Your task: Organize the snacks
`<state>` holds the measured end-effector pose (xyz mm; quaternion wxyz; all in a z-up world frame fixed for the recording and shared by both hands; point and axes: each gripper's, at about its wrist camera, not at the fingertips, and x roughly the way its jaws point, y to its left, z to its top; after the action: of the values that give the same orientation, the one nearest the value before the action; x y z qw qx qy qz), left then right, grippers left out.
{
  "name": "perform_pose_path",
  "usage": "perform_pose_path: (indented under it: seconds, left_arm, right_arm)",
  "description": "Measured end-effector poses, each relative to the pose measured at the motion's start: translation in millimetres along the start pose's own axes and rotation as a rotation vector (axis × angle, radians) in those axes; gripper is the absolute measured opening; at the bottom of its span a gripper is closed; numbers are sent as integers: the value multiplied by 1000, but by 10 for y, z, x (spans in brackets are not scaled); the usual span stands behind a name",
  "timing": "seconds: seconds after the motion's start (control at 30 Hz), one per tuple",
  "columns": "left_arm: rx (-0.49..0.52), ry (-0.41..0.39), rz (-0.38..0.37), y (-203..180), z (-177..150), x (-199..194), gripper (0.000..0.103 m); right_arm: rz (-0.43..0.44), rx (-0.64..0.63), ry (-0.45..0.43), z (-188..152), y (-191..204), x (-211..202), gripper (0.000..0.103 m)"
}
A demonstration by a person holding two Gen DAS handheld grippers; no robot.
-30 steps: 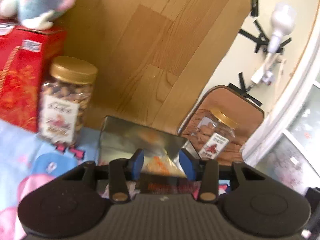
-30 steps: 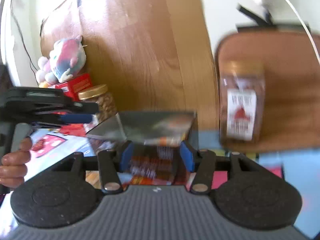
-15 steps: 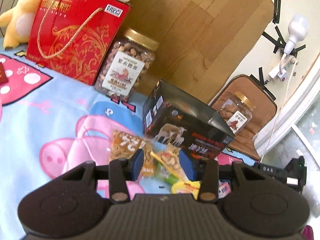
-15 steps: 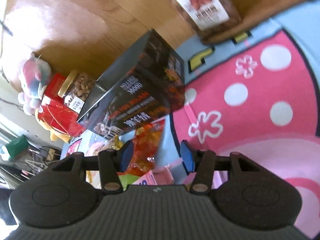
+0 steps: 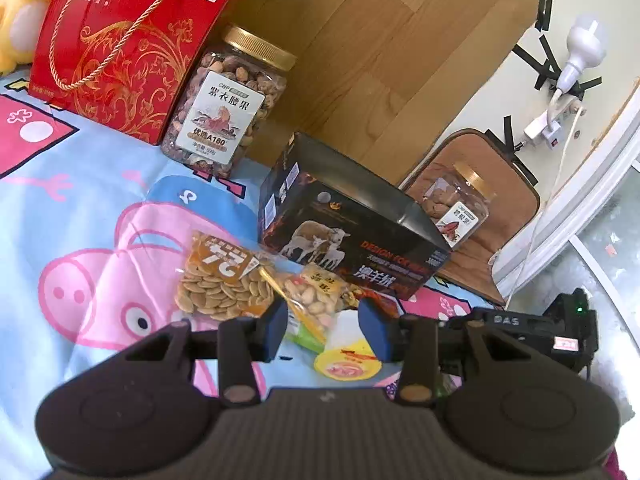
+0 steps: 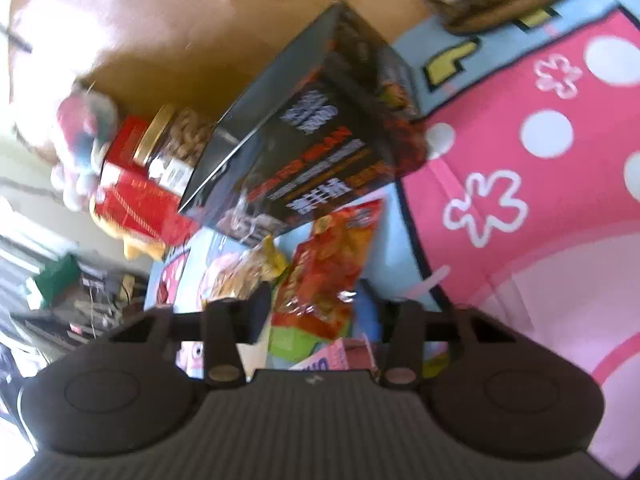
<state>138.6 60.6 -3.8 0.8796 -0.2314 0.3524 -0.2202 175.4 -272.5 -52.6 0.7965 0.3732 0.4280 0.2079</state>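
A black box with sheep on it (image 5: 352, 240) stands on the cartoon blanket (image 5: 80, 200), free of both grippers. In front of it lie a pumpkin-seed packet (image 5: 220, 280), a pistachio packet (image 5: 316, 296) and a yellow-lidded cup (image 5: 348, 364). My left gripper (image 5: 325, 330) hovers open over the pistachio packet and cup, its pads touching nothing. In the blurred right wrist view the same box (image 6: 320, 136) lies beyond a red snack bag (image 6: 328, 264). My right gripper (image 6: 314, 312) is closing with that bag between its fingers; I see no pad pressing it.
A gold-lidded nut jar (image 5: 228, 108) and a red gift box (image 5: 120, 52) stand against the wooden panel (image 5: 360, 60). A second jar (image 5: 460, 204) sits on a brown cushion (image 5: 508, 184). A black housing with a green light (image 5: 532, 332) is at the right. Plush toys (image 6: 80, 132) sit behind.
The black box was raised at the fingers of both grippers and now rests on the blanket. Both views sank toward the loose packets, and the right view rolled.
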Motion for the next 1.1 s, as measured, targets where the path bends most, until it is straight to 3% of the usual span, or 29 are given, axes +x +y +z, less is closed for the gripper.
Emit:
perform_pose_path:
  seconds: [0.03, 0.07, 0.2, 0.37, 0.53, 0.6, 0.7, 0.77, 0.83, 0.97, 1.1]
  left_arm:
    - [-4, 1, -3, 3, 1, 1, 40]
    - [-6, 2, -6, -2, 1, 1, 40]
    - [5, 0, -1, -28, -18, -8, 40]
    - [1, 26, -16, -72, -34, 27, 40]
    - [48, 62, -106, -293, -160, 8, 40]
    - [70, 91, -148, -386, -243, 11, 46]
    - [107, 129, -167, -527, -339, 59, 48]
    - [127, 139, -162, -624, -369, 99, 48]
    - [136, 161, -179, -705, -397, 140, 48]
    - [184, 221, -176, -841, -558, 232, 48]
    - [165, 314, -183, -833, -741, 366, 55]
  right_arm:
    - [8, 23, 1, 16, -31, 19, 29]
    - [15, 42, 6, 18, -79, 21, 17]
    - [52, 62, -8, -11, -110, -6, 6]
    - [129, 59, -38, -135, -69, -337, 3]
    - [232, 62, -38, -471, -130, -861, 3]
    - [225, 35, -38, -658, -174, -998, 3]
    - [97, -47, -71, -879, -255, -1141, 8]
    - [66, -50, -82, -942, -322, -1173, 9]
    - [60, -34, -106, -969, -393, -1210, 10]
    - [81, -14, -126, -1008, -465, -1240, 30]
    - [87, -14, -105, -1033, -540, -1232, 34]
